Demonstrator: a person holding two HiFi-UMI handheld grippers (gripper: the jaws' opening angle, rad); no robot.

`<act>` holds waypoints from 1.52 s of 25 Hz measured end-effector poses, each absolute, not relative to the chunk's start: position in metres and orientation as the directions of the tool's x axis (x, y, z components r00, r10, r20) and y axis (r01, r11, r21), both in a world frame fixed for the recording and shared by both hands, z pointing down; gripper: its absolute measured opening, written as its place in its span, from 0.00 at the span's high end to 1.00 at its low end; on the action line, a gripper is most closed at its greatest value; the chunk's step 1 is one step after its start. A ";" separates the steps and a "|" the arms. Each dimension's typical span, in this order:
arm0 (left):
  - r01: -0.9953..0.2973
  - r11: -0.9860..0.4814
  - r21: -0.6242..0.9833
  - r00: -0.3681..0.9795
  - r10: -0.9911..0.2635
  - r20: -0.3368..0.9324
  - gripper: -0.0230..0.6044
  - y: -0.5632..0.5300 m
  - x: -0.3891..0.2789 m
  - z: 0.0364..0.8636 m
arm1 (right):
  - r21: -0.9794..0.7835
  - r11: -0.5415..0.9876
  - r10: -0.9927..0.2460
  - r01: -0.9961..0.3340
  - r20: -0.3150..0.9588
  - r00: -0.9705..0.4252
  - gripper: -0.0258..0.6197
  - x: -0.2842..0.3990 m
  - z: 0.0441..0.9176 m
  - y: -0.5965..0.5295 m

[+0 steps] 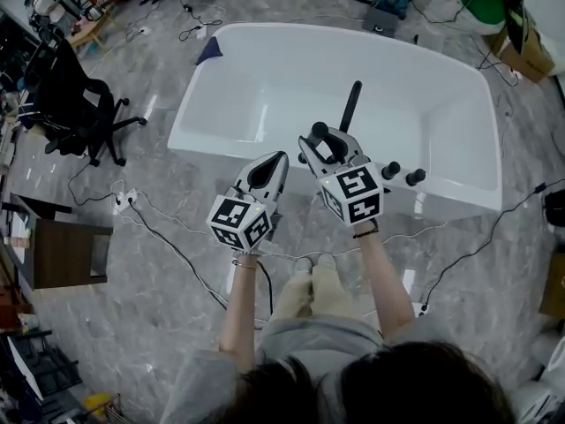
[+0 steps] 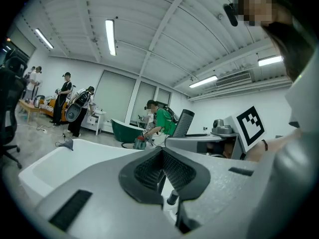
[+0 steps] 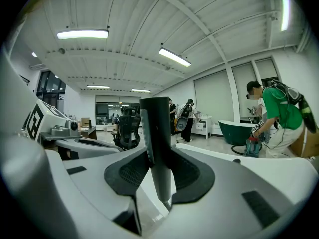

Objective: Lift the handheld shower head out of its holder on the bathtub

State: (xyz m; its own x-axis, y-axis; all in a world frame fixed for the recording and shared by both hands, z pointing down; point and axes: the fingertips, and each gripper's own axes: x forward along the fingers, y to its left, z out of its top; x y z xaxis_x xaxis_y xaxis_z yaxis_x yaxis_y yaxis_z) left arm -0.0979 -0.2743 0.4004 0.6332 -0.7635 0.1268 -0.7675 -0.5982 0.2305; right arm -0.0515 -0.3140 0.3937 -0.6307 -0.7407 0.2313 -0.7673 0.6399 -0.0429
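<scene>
Right gripper (image 1: 331,141) lifted a dark grey stick-shaped handheld shower head (image 1: 353,102) at the white bathtub (image 1: 291,35).
Its fingers were clamped on the shower head's shaft, which stood upright at centre frame in the head view, over the tub's near rim and just left of the black round tap knobs (image 1: 403,173). The left gripper (image 1: 275,162) sat lower left of it, fingers narrow, pressed together on nothing. Whether the lower end had cleared the holder could not be told. The step looked best done as a straight upward pull, with the shaft kept vertical so it did not bind. The grip needed to be firm because the smooth shaft could slip, and the left gripper was best kept clear.
</scene>
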 end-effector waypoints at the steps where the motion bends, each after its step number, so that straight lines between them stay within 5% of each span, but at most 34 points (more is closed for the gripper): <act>1: -0.766 -0.603 0.224 0.636 -0.762 0.123 0.95 -0.270 -0.098 0.395 | -0.044 0.640 -0.742 -0.767 0.225 -0.632 0.76 -0.050 0.388 -0.310; 38: -0.658 -0.752 0.032 0.752 -0.659 -0.004 0.95 -0.208 -0.078 0.279 | -0.066 0.619 -0.782 -0.782 0.034 -0.622 0.75 -0.019 0.269 -0.239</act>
State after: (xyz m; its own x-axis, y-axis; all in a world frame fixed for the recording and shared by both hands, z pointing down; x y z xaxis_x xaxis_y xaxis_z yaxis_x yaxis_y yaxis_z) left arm -0.0784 -0.2078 0.2792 0.7524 -0.6587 -0.0044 -0.6582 -0.7521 0.0322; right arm -0.0190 -0.2390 0.2687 -0.6220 -0.7823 0.0344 -0.7825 0.6192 -0.0659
